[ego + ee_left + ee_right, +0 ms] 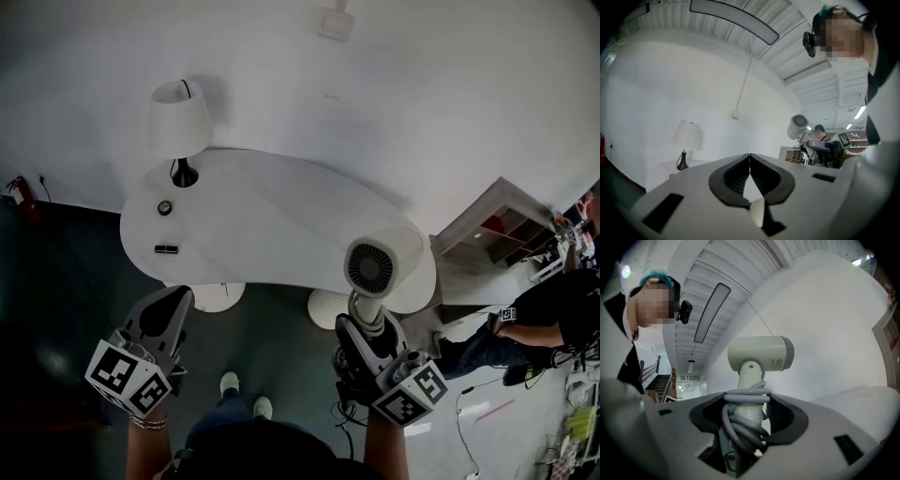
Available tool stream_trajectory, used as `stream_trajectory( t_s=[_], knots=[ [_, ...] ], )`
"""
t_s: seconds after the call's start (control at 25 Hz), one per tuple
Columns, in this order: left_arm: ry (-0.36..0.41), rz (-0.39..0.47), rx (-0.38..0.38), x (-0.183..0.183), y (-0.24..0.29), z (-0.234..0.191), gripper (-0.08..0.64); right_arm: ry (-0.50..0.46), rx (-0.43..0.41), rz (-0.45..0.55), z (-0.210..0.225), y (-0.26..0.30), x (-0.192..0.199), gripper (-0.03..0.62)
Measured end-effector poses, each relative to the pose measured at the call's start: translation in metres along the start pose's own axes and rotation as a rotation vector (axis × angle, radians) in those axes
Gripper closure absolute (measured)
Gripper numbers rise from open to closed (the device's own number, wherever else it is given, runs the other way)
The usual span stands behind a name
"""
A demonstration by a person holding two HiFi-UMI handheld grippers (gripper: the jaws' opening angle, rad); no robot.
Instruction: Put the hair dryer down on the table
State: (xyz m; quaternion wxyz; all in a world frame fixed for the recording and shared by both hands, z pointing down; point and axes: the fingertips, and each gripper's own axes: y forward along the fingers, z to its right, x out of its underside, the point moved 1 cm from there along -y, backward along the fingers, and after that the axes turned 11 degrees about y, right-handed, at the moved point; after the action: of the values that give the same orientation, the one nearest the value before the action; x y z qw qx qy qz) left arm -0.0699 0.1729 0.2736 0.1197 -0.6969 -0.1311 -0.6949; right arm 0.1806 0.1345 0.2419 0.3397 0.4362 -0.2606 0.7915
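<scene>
A white hair dryer [375, 265] stands upright in my right gripper [367, 328], its round grille facing up over the near right edge of the white table [262, 225]. In the right gripper view the jaws are shut on the hair dryer [761, 352] handle, which has a grey cord [743, 420] wound round it. My left gripper [173, 305] hangs over the floor in front of the table's left end. In its own view the left gripper [750, 157] is shut with nothing in it, and the hair dryer [798, 125] shows off to the right.
A white lamp [180, 122] stands at the table's far left, with a small round object [165, 207] and a black bar [166, 248] near it. An open shelf [497, 230] and a seated person [548, 314] are at the right. Cables [478, 384] lie on the floor.
</scene>
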Motion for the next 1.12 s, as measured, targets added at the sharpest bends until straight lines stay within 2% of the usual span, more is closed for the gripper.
stream_trajectory(
  t_s=[0.64,1.12],
  knots=[
    [-0.007,0.0,0.049,0.001,0.019,-0.066,0.543,-0.023,0.058,0.017,-0.006,0.056,0.01,0.331],
    [-0.014,-0.031,0.104,0.014,0.026,-0.089,0.543,-0.008,0.114,0.028,-0.009,0.074,0.023,0.331]
  ],
)
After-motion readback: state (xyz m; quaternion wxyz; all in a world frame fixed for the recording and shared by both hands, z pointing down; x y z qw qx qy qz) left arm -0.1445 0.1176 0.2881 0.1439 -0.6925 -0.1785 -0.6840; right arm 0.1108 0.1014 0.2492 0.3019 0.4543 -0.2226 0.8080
